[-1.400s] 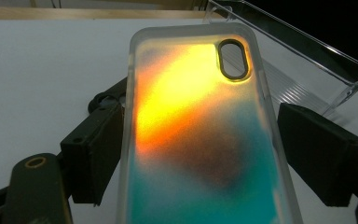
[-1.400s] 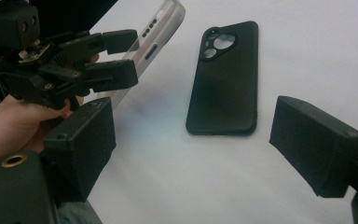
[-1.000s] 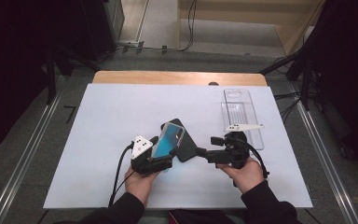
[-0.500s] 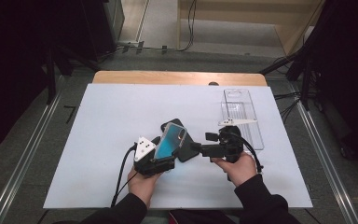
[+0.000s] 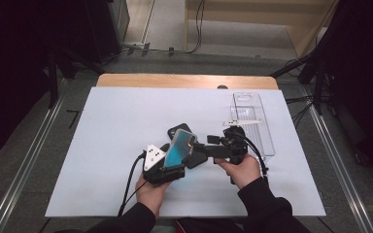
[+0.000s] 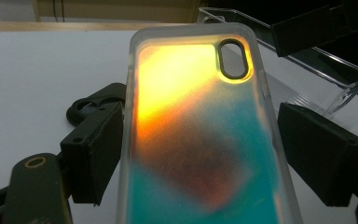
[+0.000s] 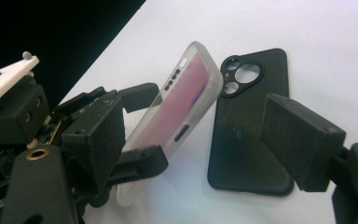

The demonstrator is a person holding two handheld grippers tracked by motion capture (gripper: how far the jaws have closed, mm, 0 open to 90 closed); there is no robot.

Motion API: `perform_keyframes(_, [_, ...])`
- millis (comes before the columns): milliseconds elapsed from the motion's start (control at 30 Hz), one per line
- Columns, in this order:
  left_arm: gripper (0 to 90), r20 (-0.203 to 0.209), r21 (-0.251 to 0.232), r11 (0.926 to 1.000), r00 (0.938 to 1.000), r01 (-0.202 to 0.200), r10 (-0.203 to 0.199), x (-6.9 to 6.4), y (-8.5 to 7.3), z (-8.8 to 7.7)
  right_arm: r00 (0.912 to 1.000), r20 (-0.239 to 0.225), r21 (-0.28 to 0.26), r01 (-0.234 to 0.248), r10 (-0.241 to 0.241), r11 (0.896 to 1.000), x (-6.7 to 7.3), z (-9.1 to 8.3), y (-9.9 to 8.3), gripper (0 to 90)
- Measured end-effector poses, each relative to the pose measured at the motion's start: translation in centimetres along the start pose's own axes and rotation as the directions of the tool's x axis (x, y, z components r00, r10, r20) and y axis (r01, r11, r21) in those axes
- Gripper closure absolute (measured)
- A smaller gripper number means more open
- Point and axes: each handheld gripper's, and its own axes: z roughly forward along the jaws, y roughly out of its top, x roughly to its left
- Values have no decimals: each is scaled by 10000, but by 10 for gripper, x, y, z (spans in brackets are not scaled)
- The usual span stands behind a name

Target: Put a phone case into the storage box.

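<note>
My left gripper [image 5: 175, 158] is shut on a translucent phone case [image 5: 179, 145] tinted teal and orange, which it holds tilted up off the table. Seen from the left gripper view, both pads press the long edges of the case [image 6: 191, 116]. A black phone case [image 5: 178, 130] lies flat on the white table just beyond it, camera cutouts up. My right gripper [image 5: 205, 149] points left at both cases. Its jaws have just been closing. In the right gripper view the black case [image 7: 247, 130] and the translucent case's end [image 7: 186, 93] lie between the pads, which touch neither.
A clear plastic tray [image 5: 252, 121] stands at the right of the white table [image 5: 102, 145], behind my right hand. Its corner [image 6: 307, 70] appears past the held case. A wooden strip [image 5: 184, 80] runs along the far edge, and cables trail from both grippers.
My right gripper has slid left from beside the clear tray up to the two cases. The left gripper and its case have stayed put.
</note>
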Motion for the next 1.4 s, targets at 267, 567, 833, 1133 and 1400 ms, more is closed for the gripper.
perform_keyframes(267, [172,179,-135,9991,9991,394,-392,-4,0,0,9981,-341,265,-497,506,9984,-4,15,4,268])
perform_keyframes(567, [172,56,-194,9985,9987,511,-510,-6,0,-1,9942,-528,275,-925,938,9953,-6,26,8,333])
perform_keyframes(833, [172,250,-240,9937,9937,1096,-1090,-8,0,-3,9913,-314,441,-1260,1275,9910,-5,33,11,542])
perform_keyframes(1133, [172,263,-406,9942,9947,999,-989,-15,-2,-4,9869,-345,369,-1561,1574,9870,-3,29,12,736])
perform_keyframes(1400, [171,247,-433,9943,9950,978,-968,-17,-3,-3,9833,-448,401,-1744,1761,9839,0,27,14,765])
